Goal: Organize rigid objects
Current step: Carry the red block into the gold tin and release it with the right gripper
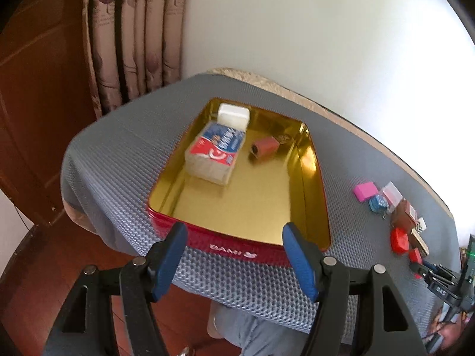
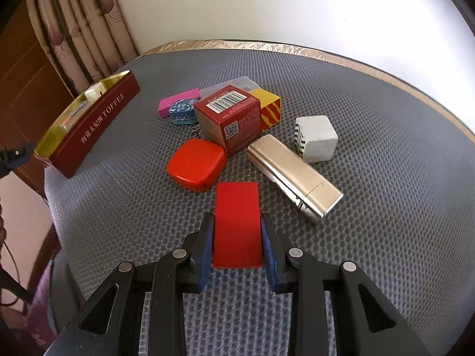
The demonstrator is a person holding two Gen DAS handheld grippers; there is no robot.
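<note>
Right gripper [image 2: 237, 237] clamped on flat red block [image 2: 237, 222], pads pressing both long sides, likely for carrying to tin [image 2: 89, 124] up and left of it. Remaining pile just ahead: gold case [image 2: 294, 175], red rounded box [image 2: 196, 164], barcode carton [image 2: 230, 118]. Left gripper [image 1: 234, 255] wide open, empty, just short of tin's near red wall [image 1: 231, 250]; tissue pack [image 1: 215, 151] already inside, ahead.
</note>
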